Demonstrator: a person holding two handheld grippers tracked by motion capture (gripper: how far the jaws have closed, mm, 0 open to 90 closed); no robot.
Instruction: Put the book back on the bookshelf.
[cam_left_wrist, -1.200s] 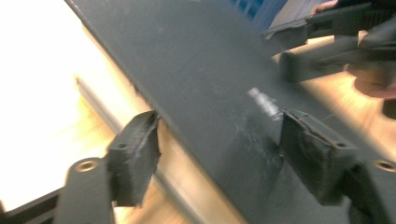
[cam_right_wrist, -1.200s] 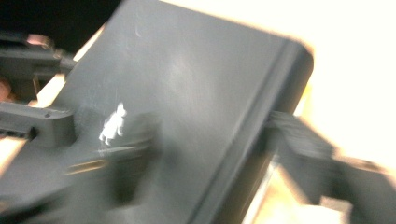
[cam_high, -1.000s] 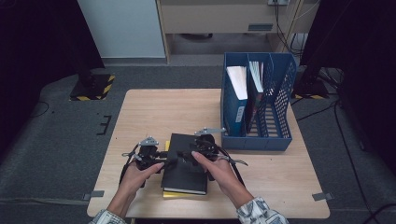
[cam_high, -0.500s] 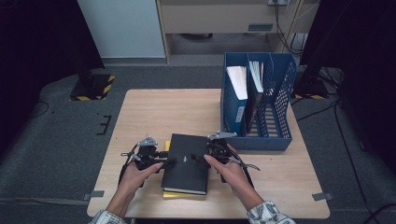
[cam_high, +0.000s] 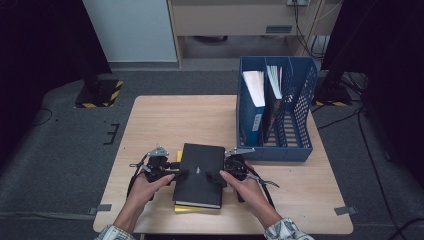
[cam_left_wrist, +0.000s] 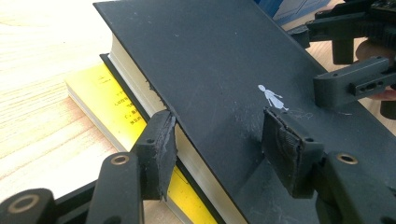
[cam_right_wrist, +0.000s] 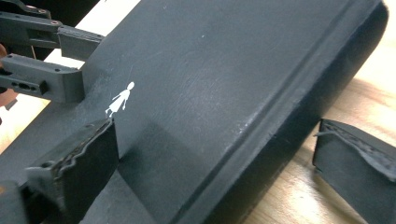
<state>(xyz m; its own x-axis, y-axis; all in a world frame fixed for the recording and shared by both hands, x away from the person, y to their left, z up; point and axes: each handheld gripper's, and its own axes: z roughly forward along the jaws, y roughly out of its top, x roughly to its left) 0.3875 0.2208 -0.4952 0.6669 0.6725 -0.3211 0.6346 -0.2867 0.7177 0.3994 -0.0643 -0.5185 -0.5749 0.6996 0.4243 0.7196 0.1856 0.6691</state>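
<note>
Showing a white figure mark, the black book (cam_left_wrist: 224, 70) tops a yellow book (cam_left_wrist: 109, 100).

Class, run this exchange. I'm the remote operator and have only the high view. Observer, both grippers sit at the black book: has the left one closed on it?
Observer: No. In the left gripper view the left gripper is open. One of its fingers sits against the page edge of the black book, and the other is over the cover.
Operator: And the right gripper?
Observer: The right gripper is open too. In the right gripper view, one finger is over the cover. The other hangs above the table beside the spine, apart from it.
</note>
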